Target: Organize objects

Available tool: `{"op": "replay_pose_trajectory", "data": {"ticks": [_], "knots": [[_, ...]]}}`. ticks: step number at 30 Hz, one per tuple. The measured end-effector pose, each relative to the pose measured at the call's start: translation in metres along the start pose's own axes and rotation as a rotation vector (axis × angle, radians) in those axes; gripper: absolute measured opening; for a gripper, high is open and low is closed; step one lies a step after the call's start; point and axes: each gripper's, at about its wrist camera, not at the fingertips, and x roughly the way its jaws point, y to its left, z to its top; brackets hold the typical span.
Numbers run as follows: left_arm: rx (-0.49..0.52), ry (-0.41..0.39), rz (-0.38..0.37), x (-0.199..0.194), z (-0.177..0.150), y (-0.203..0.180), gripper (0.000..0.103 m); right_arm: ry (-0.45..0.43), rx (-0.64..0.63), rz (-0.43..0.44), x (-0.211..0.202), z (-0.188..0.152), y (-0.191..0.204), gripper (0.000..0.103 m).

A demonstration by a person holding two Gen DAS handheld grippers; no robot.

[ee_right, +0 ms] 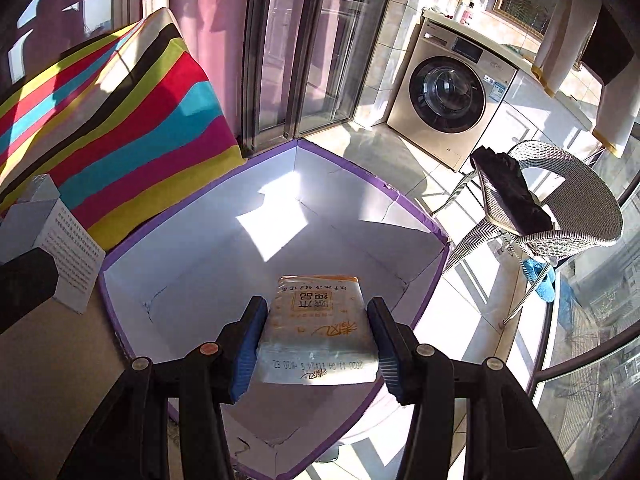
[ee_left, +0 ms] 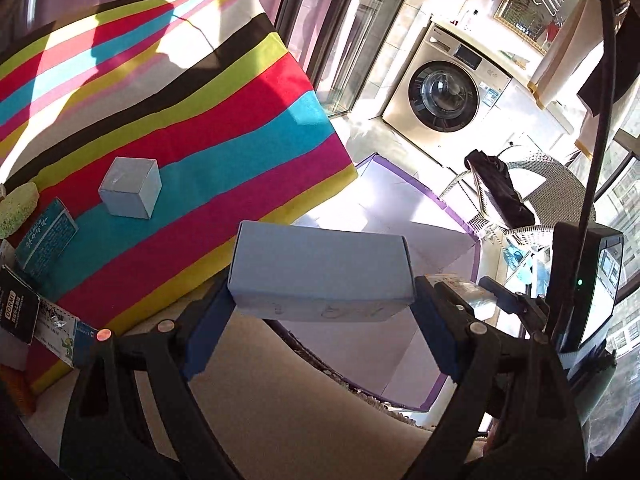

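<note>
Right wrist view: a soft foil packet [ee_right: 318, 336] with orange print is pinched between the blue pads of the right gripper [ee_right: 316, 340], and it is held directly above the open bin [ee_right: 224, 280] just ahead, a white-walled cardboard container edged in purple tape. The bin appears empty inside, so the organizing is judged to be at an early stage. The packet is crinkled and pillow-shaped, and it could be squashed or slip out at an angle if the grip is loosened unevenly. In the left wrist view a pale, smooth, oblong cardboard box [ee_left: 320, 276] is clamped by its short ends in the left gripper [ee_left: 322, 300], with the bin's rim lying ahead and slightly to the right of it. Because the box is wide and is gripped only at its ends, it could be twisted out of the pads, or knocked against the taped rim if lowered too near the wall. A clash between the two grippers over the same opening is also judged possible. To the left of the left gripper, on the striped cloth [ee_left: 200, 112], a small grey cube box [ee_left: 130, 194], a teal carton [ee_left: 46, 240] and a yellow sponge [ee_left: 16, 208] are left waiting.
</note>
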Motion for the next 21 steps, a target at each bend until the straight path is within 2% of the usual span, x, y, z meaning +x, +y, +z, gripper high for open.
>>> {"op": "replay_pose_trajectory", "data": {"ticks": [5, 8, 13, 17, 21], "knots": [[0.023, 0.029, 0.0, 0.008, -0.002, -0.006, 0.095, 0.014, 0.025, -0.027, 0.006, -0.001, -0.006, 0.053], [0.022, 0.031, 0.02, 0.008, -0.003, -0.005, 0.095, 0.024, 0.033, -0.033, 0.01, 0.0, -0.008, 0.061], [0.005, 0.036, 0.117, 0.005, -0.006, 0.003, 0.096, 0.018, 0.025, -0.016, 0.007, 0.0, -0.003, 0.068], [-0.021, 0.02, 0.204, -0.005, -0.009, 0.018, 0.096, 0.009, 0.008, 0.024, 0.002, -0.001, 0.008, 0.068], [-0.049, 0.004, 0.255, -0.017, -0.015, 0.036, 0.096, -0.002, -0.028, 0.064, -0.005, -0.001, 0.025, 0.069]]}}
